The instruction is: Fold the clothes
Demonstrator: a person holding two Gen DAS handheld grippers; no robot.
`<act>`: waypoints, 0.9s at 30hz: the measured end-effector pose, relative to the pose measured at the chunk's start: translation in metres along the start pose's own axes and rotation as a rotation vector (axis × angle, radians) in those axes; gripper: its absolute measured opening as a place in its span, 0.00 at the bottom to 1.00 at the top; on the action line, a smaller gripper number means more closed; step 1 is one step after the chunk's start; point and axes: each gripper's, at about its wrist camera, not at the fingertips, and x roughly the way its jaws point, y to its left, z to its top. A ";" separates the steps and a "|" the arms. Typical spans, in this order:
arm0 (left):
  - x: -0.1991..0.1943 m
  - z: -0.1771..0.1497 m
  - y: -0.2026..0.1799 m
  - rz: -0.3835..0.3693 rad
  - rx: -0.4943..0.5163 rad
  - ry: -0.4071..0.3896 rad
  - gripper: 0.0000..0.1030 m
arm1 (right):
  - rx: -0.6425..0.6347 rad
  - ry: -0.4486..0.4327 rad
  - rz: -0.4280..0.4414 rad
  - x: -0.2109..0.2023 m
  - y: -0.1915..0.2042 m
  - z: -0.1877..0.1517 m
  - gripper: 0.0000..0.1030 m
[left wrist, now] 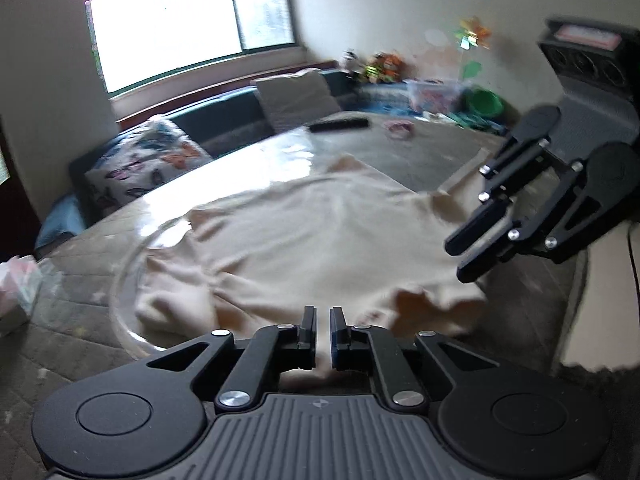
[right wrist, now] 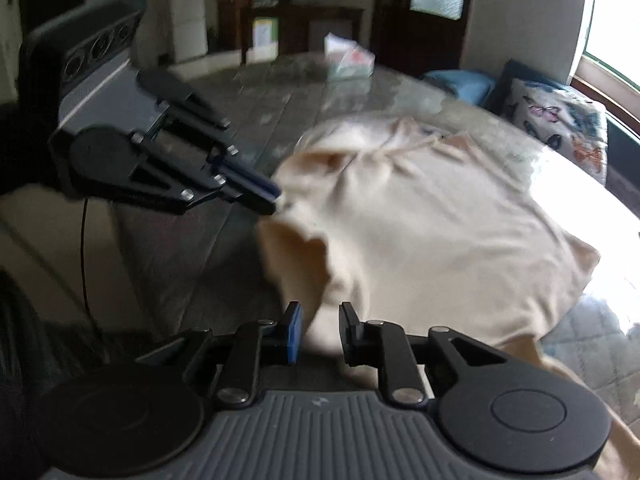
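Observation:
A cream garment (left wrist: 320, 232) lies spread and rumpled on the glass-topped table (left wrist: 248, 176). In the left wrist view my left gripper (left wrist: 322, 312) is at the near hem, jaws almost together with cloth pinched between them. The right wrist view shows the same left gripper (right wrist: 272, 200) from the side, its tips clamped on the garment (right wrist: 440, 220) edge, which is lifted there. My right gripper (right wrist: 320, 312) has a narrow gap between its jaws, filled by a bunched fold of hem. From the left it appears as the right gripper (left wrist: 456, 260) over the garment's near right corner.
A tissue box (right wrist: 350, 62) stands at the far end of the table (right wrist: 260, 120). A dark remote (left wrist: 338, 124) and a small pink item (left wrist: 398, 128) lie beyond the garment. A sofa with a butterfly cushion (left wrist: 148, 160) runs along the far side.

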 end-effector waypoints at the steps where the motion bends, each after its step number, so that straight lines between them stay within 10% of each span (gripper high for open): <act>1: 0.003 0.004 0.006 0.033 -0.020 0.003 0.09 | 0.018 -0.018 -0.004 0.001 -0.005 0.004 0.19; 16: 0.132 0.061 0.093 0.250 -0.305 0.106 0.39 | 0.009 -0.016 0.012 0.058 0.001 0.007 0.19; 27: 0.181 0.059 0.125 0.263 -0.457 0.141 0.30 | -0.027 -0.031 0.018 0.058 0.003 0.005 0.19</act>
